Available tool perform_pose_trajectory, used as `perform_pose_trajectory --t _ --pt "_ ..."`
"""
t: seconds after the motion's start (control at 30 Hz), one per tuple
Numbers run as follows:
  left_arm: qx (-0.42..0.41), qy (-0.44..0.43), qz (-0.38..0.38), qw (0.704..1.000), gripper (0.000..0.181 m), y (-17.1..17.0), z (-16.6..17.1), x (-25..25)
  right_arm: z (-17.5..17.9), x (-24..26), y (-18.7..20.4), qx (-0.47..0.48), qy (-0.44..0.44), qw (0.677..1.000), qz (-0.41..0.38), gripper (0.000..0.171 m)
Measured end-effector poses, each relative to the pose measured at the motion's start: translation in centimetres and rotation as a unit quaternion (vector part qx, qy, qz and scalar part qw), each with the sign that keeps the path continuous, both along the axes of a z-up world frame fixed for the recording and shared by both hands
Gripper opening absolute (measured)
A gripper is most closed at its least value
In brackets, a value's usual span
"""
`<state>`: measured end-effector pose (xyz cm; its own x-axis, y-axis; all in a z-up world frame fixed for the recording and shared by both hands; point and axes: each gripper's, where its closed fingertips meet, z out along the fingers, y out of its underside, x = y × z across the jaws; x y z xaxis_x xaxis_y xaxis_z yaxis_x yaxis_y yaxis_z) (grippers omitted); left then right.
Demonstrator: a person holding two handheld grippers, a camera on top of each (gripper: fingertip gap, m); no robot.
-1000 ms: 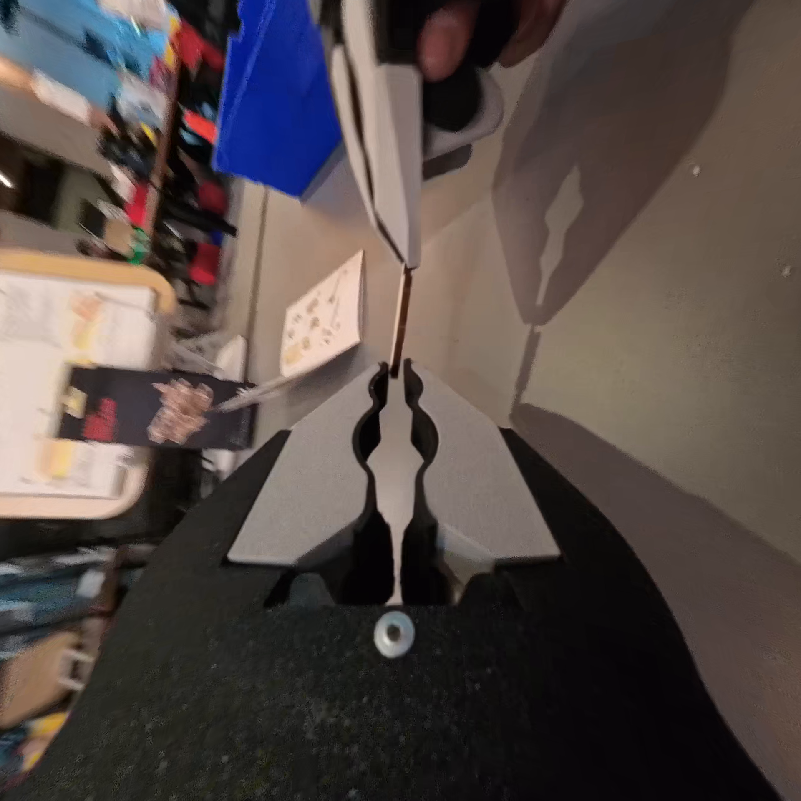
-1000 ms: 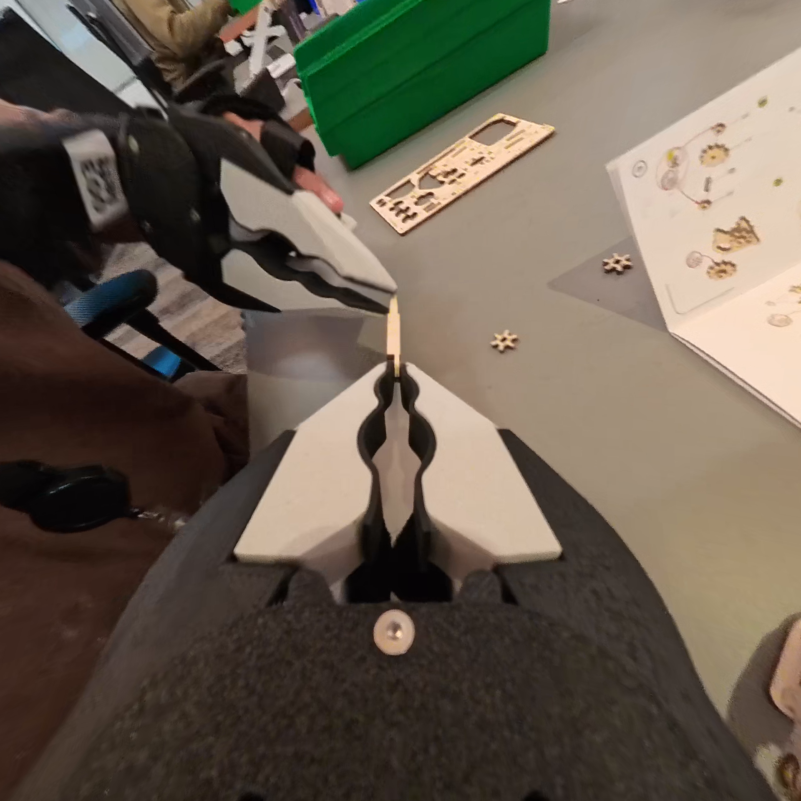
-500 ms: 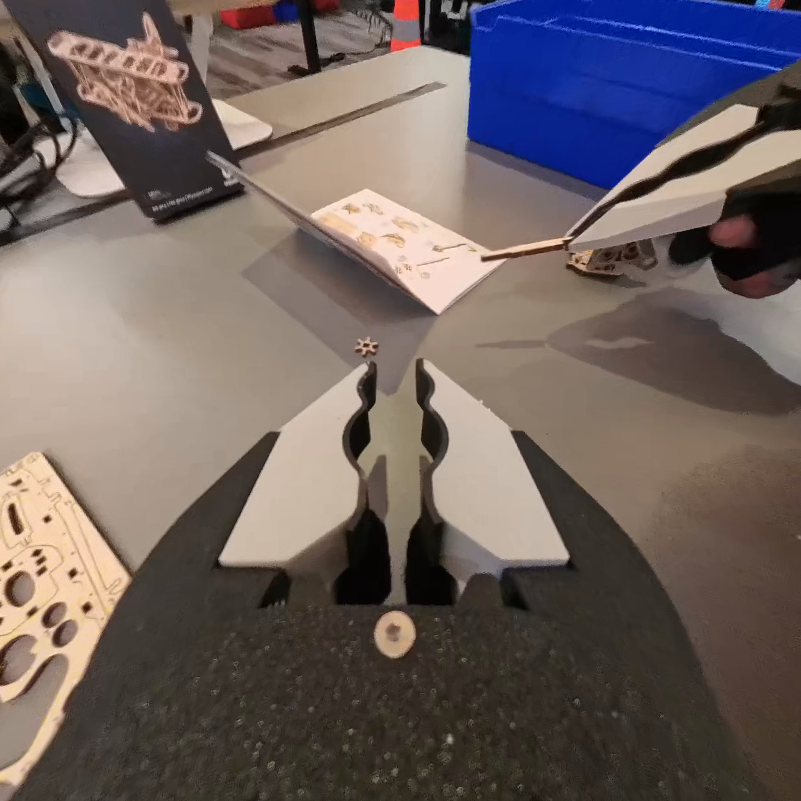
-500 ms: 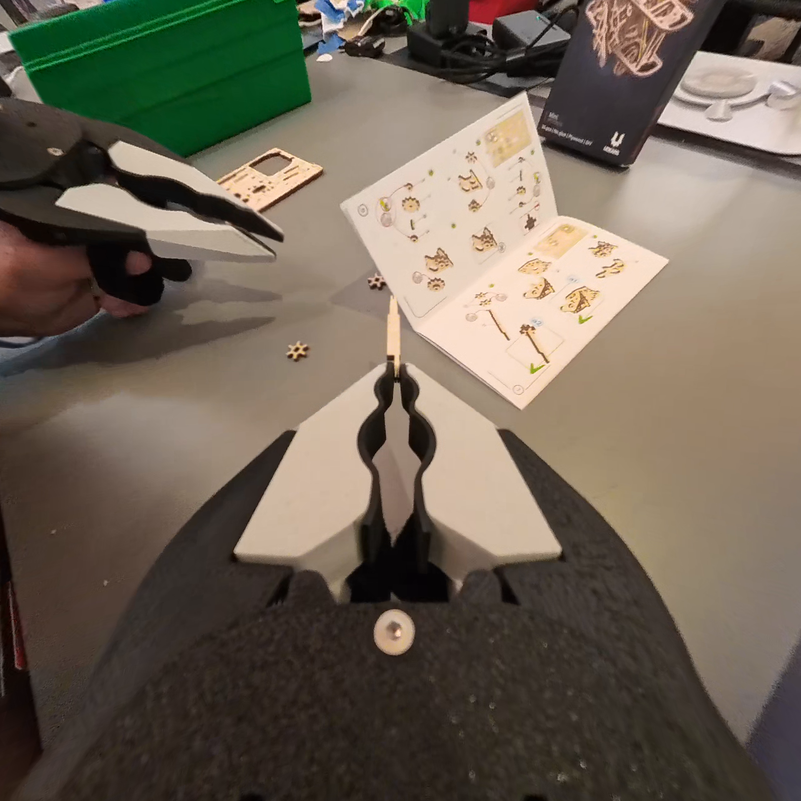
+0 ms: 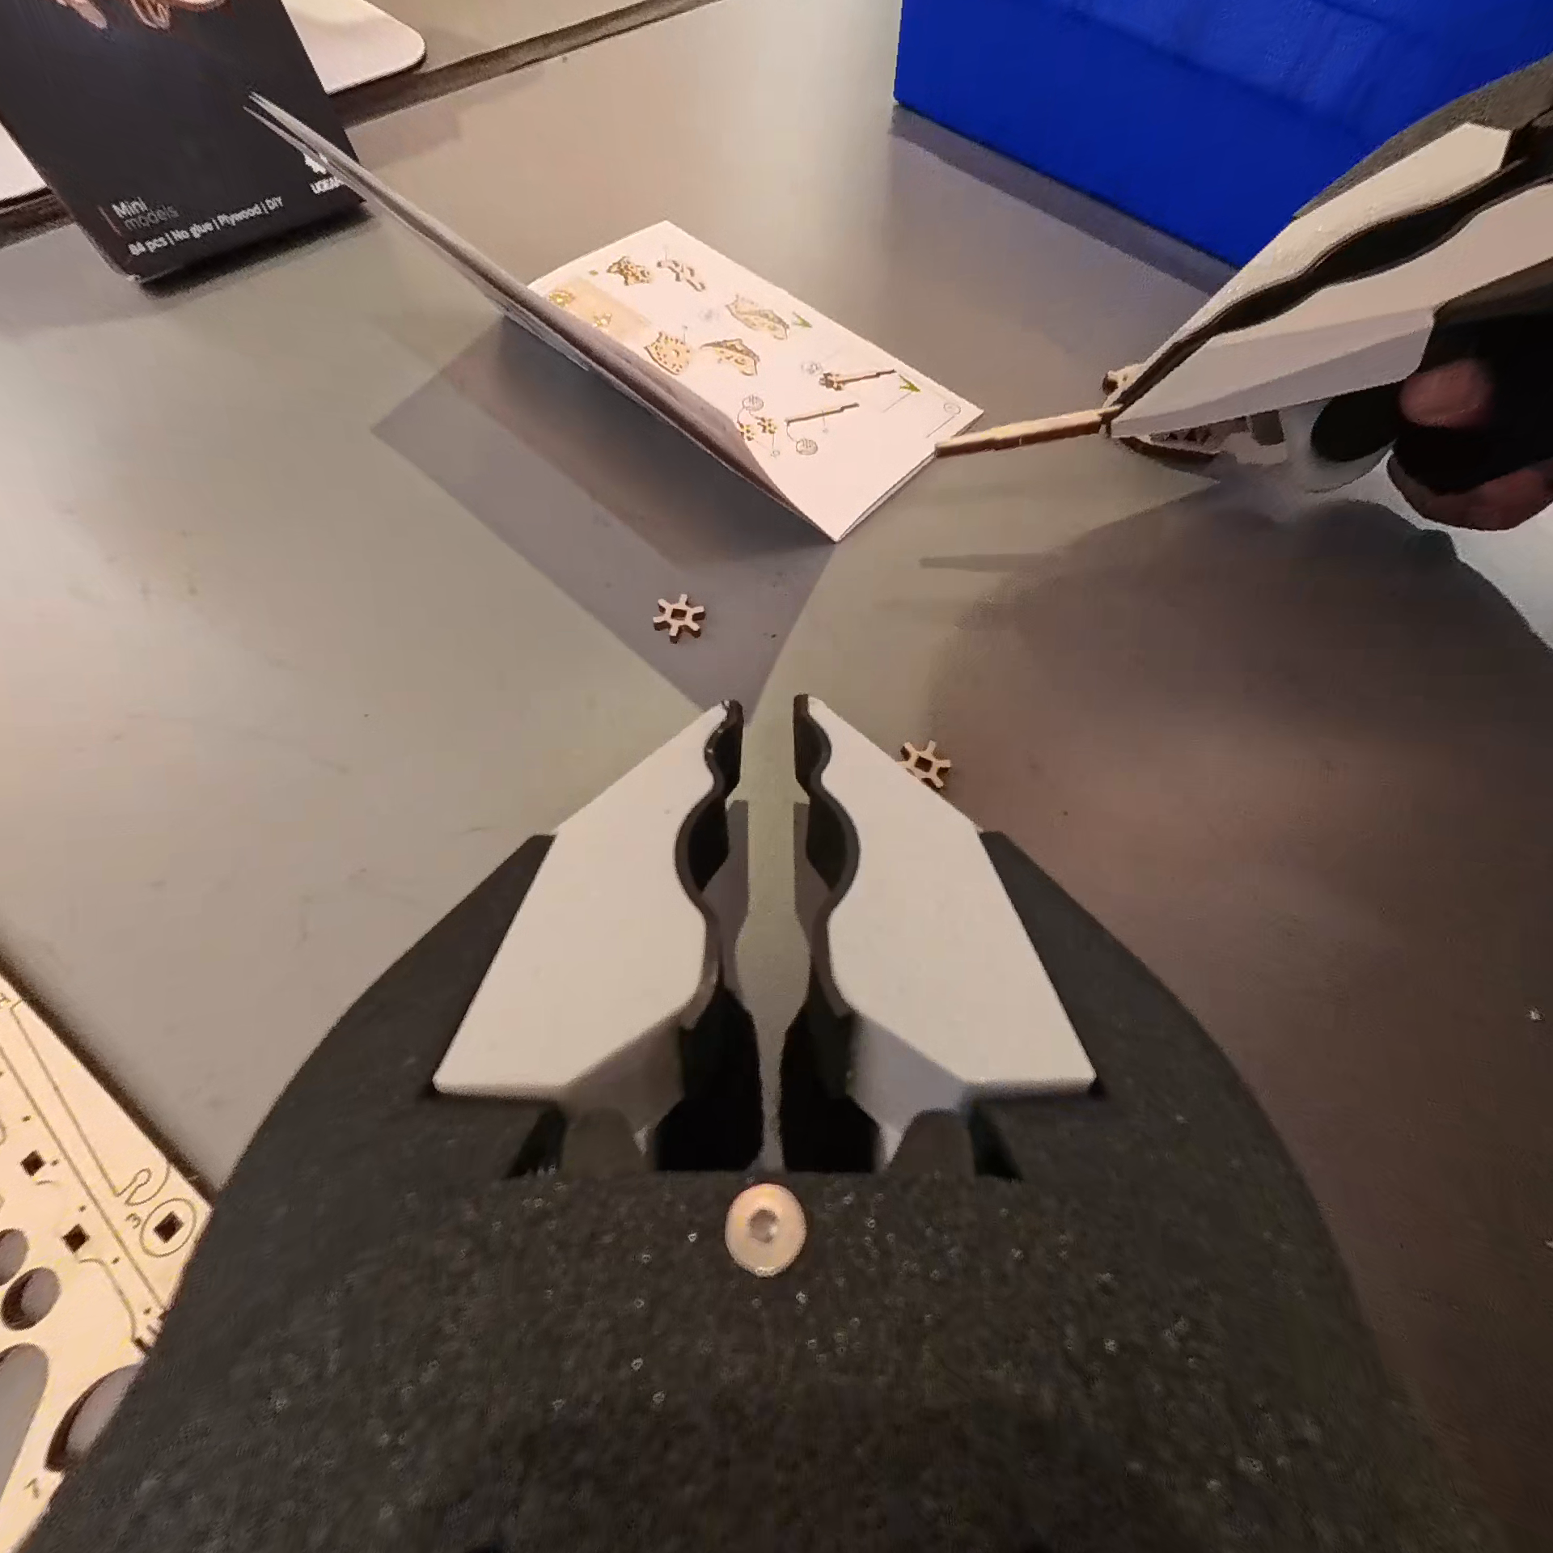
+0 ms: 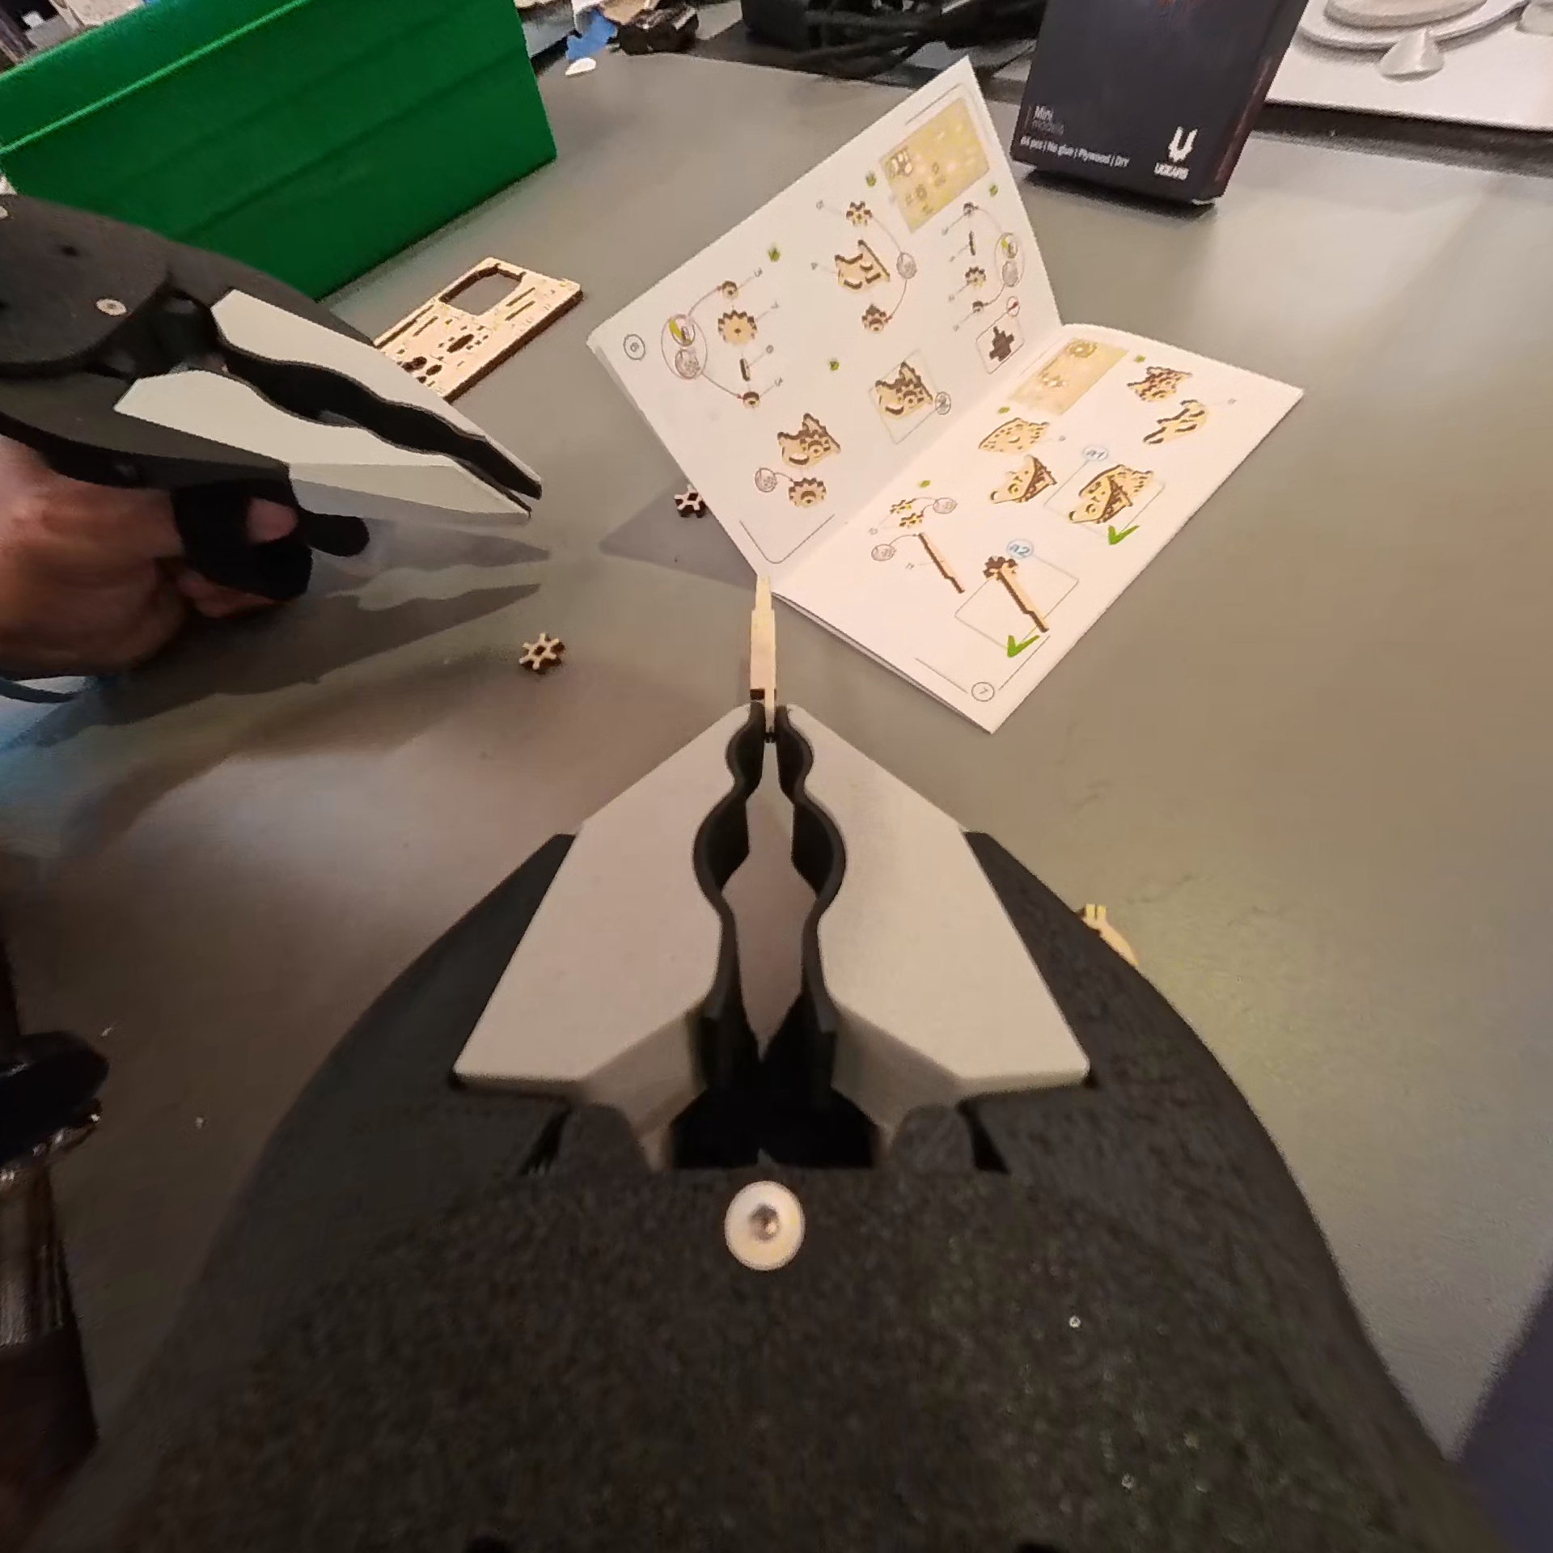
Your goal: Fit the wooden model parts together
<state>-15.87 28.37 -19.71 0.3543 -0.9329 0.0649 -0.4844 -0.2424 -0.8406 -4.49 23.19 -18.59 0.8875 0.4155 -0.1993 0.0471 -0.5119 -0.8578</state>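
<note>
My right gripper [image 6: 763,714] is shut on a thin wooden stick [image 6: 762,634] that pokes forward from its tips; in the left wrist view the gripper [image 5: 1118,416] and the stick [image 5: 1021,435] show at the right. My left gripper [image 5: 766,706] is open a little and empty, low over the grey table; in the right wrist view it [image 6: 525,496] shows at the left. Two small wooden gears lie on the table: one ahead of my left fingertips [image 5: 679,618], one just right of them [image 5: 926,763]. They also show in the right wrist view [image 6: 542,652] [image 6: 691,502].
An open instruction booklet [image 6: 941,403] lies mid-table. A dark model box [image 6: 1151,92] stands behind it. A punched-out wooden sheet [image 6: 483,323] lies by a green bin [image 6: 277,143]. A blue bin [image 5: 1193,109] stands at the far right. Another wooden sheet [image 5: 59,1235] lies near left. Tip to tip, the grippers are about 12 cm apart.
A second ago both grippers met tip to tip at the stick, raised and tilted. My left gripper has let go, opened and dropped toward the table gears. My right gripper keeps the stick.
</note>
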Motion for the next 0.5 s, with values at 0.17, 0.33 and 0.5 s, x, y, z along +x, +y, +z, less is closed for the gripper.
perform_pose_trajectory --t 0.17,0.33,0.5 --pt "0.0 0.004 0.001 1.0 0.01 0.01 -0.1 0.01 0.34 0.04 -0.06 0.005 0.006 1.0 0.0 0.001" --pt "0.002 0.005 -0.001 1.0 0.009 -0.04 -0.1 0.02 0.59 -0.22 -0.22 0.007 0.012 1.0 0.005 0.001" --pt "-0.001 0.004 -0.018 1.0 0.009 -0.53 -0.1 0.22 0.69 -0.65 -0.47 0.006 0.014 1.0 0.016 0.002"
